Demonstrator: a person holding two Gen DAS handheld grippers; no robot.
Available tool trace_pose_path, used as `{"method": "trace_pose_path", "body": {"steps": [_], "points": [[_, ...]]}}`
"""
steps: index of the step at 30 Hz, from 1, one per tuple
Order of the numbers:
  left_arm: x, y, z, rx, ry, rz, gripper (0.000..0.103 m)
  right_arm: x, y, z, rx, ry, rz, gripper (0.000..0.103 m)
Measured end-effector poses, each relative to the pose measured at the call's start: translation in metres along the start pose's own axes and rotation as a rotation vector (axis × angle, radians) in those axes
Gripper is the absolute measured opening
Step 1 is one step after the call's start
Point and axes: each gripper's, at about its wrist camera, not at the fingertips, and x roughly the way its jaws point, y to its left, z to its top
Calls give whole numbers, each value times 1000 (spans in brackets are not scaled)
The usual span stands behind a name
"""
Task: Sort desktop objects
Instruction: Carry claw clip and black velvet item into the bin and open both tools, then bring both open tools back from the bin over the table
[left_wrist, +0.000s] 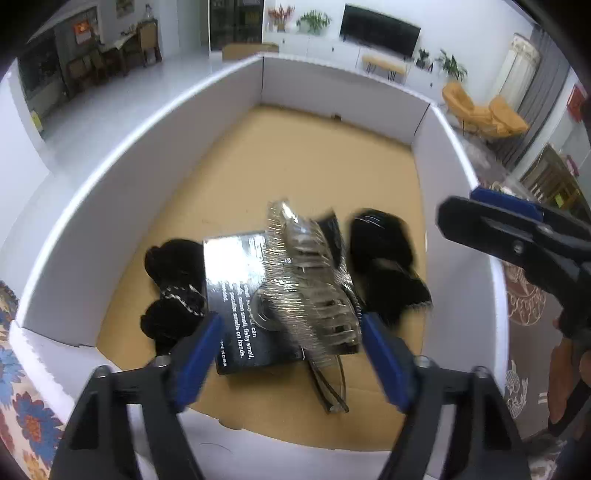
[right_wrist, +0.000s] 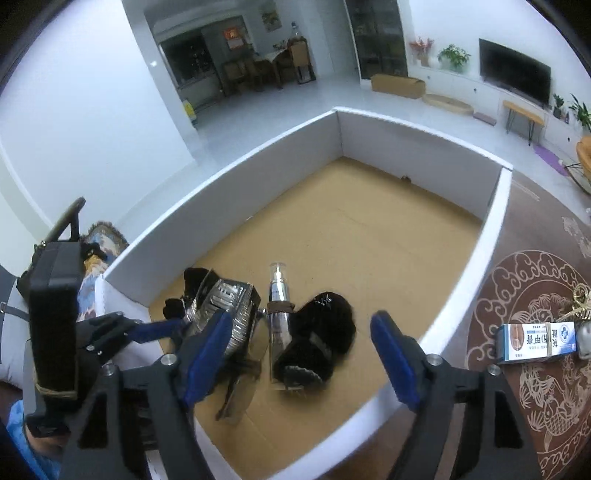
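Hovering over the near edge of the white-walled cardboard box (left_wrist: 122, 184), the left gripper (left_wrist: 291, 358) is standing with its blue-padded jaws spread wide and nothing pinched between them. Just past its fingertips a clear plastic hair claw clip (left_wrist: 314, 288) is lying tilted on top of a black printed box (left_wrist: 240, 295), which is resting flat on the brown floor of the box. A pair of glasses (left_wrist: 330, 387) is poking out from under the clip toward the near wall. A black glove (left_wrist: 173, 291) is lying against the printed box on its left side, and another black glove (left_wrist: 388, 266) is lying just beside the clip on the right.

The right gripper (right_wrist: 303, 354) is likewise hanging above the near wall with its jaws apart and empty. Directly beyond it a silver spray bottle (right_wrist: 279, 314) is lying on the box floor with its clear cap pointing away, touching the black glove on its right. To the left of the bottle the clip and glasses are sitting in a pile, partly hidden behind the left gripper's fingers.

Outside the box, on the patterned brown surface (right_wrist: 535, 295) to the right, a small blue-and-white medicine carton (right_wrist: 535, 341) is lying near the box wall, well apart from the sorted things.
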Motion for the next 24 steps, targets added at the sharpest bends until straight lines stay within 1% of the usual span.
{"method": "trace_pose_path", "body": {"steps": [1, 4, 6, 7, 10, 11, 16, 19, 22, 24], "points": [[-4, -2, -2, -3, -17, 5, 88, -5, -4, -2, 3, -21, 4, 84], [-12, -8, -8, -1, -60, 32, 88, -29, -19, -11, 11, -97, -33, 91], [-17, -16, -10, 14, -82, 46, 88, -45, -25, -16, 24, -125, -47, 92], [-21, -21, -4, 26, -94, 52, 88, -52, -34, -22, 35, -139, -59, 92], [-31, -42, -5, 77, -136, 87, 88, -74, -58, -45, 67, -159, -113, 92], [-33, -46, -5, 90, -146, 93, 88, -79, -66, -50, 75, -158, -128, 92], [-51, -79, -10, 167, -195, 107, 88, -87, -117, -100, 112, -95, -257, 92], [-60, -100, -9, 207, -215, 108, 88, -92, -146, -127, 140, -65, -313, 92], [-65, -118, -10, 238, -230, 98, 88, -103, -173, -154, 188, -53, -352, 92], [-73, -132, -12, 256, -242, 75, 88, -110, -191, -174, 223, -51, -377, 92]]}}
